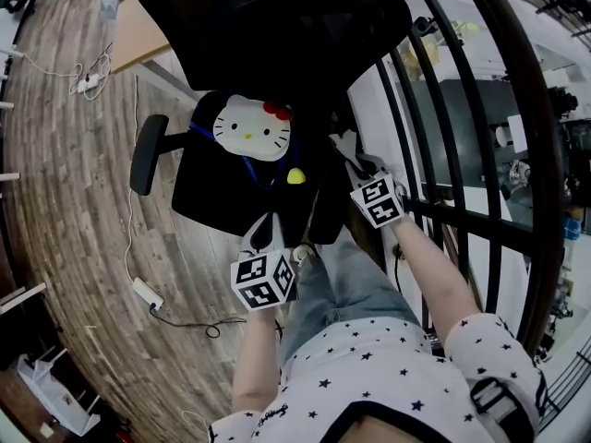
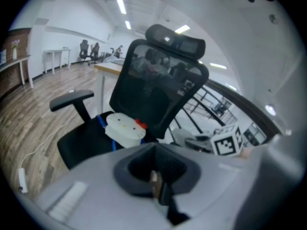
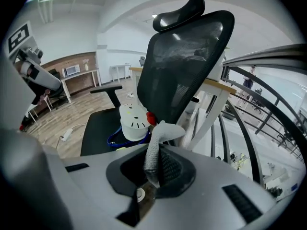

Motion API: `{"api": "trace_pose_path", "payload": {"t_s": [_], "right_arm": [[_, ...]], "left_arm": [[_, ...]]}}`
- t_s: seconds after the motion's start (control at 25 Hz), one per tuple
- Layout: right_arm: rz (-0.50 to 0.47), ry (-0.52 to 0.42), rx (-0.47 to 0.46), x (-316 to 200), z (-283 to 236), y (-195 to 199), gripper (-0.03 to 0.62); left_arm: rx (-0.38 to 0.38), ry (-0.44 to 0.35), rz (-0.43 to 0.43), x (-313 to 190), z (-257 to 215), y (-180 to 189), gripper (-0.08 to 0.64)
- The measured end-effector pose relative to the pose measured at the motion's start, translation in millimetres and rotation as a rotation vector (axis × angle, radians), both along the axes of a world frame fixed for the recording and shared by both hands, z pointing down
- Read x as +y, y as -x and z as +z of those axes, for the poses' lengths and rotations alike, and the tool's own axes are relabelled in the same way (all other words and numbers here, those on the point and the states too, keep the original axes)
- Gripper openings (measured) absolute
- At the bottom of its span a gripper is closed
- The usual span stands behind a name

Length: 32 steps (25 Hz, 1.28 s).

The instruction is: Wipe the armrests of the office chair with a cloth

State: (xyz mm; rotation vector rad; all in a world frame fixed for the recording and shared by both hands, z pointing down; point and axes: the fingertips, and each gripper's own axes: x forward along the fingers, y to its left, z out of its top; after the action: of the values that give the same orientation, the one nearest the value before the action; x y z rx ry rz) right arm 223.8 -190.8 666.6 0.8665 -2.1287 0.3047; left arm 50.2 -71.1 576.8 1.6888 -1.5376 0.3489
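Observation:
A black mesh office chair (image 1: 277, 26) stands in front of me with a white cat-face cushion (image 1: 251, 127) on its seat. Its left armrest (image 1: 148, 153) sticks out free over the floor; the right armrest is hidden beneath my right gripper (image 1: 351, 150). That gripper is shut on a grey cloth (image 3: 156, 147), which stands up from the jaws beside the backrest (image 3: 187, 61). My left gripper (image 1: 263, 232) hovers at the seat's front edge, jaws together with nothing between them. In its own view the left armrest (image 2: 72, 98) lies far left.
A black metal railing (image 1: 480, 155) runs close along the chair's right side. A white power strip (image 1: 146, 292) and its cable lie on the wooden floor at the left. A wooden desk (image 1: 148, 30) stands behind the chair. My legs (image 1: 342, 275) are below the seat.

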Motion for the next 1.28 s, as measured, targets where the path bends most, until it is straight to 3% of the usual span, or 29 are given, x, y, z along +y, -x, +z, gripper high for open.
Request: {"api": "trace_pose_path", "payload": {"t_s": [0.52,1.28], "right_arm": [[-0.019,0.105,0.037,8,40,6,0.026],[0.062,0.113,0.038,10,44,7,0.026]], "left_arm": [[0.004,0.023,0.022,0,9,-12,0.003],[0.009,0.024,0.04,11,6,-15,0.003]]}}
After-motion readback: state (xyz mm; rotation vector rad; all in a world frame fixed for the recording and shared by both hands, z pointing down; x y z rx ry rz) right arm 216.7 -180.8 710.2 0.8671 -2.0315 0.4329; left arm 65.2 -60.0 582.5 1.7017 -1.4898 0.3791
